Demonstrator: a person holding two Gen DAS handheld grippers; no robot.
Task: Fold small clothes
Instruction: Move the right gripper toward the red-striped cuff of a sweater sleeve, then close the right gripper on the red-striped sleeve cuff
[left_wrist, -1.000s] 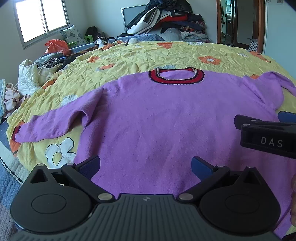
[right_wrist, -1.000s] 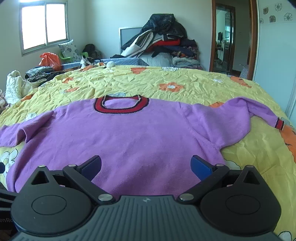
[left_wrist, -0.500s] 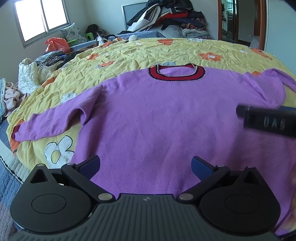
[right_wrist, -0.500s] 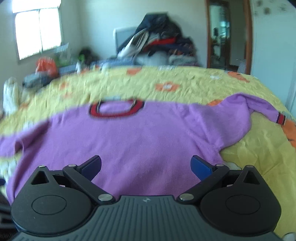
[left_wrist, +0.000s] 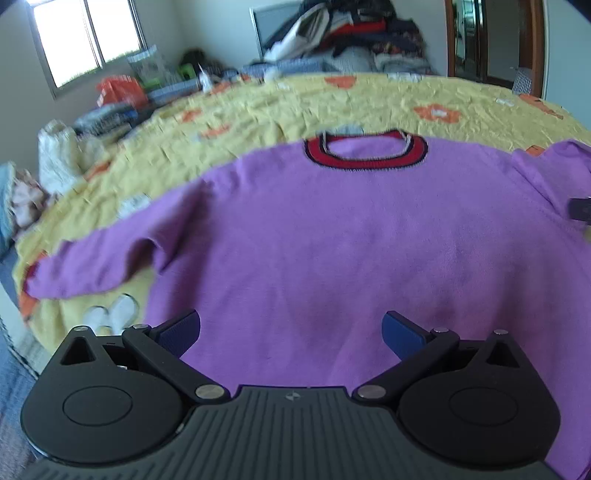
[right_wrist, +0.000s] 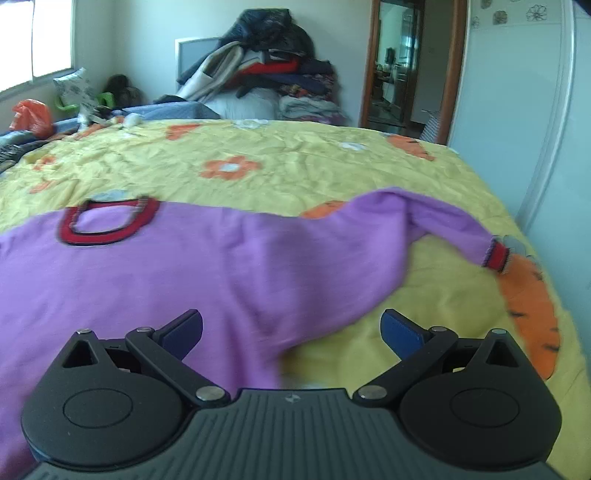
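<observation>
My right claw (right_wrist: 291, 328) gapes wide, empty, as does my left claw (left_wrist: 291, 328). The purple sweater (right_wrist: 155, 266) lies flat on the bed (right_wrist: 295, 173); its right sleeve (right_wrist: 436, 221) runs toward upper right of my right view, nearest that claw.

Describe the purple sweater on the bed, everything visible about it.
The purple sweater looks like soft knit, with a red collar edged dark and a red cuff on one sleeve. It lies flat and unfolded on the yellow flowered bedspread, collar away from the cameras, both sleeves spread outward. Neither open gripper is seen touching it.
</observation>
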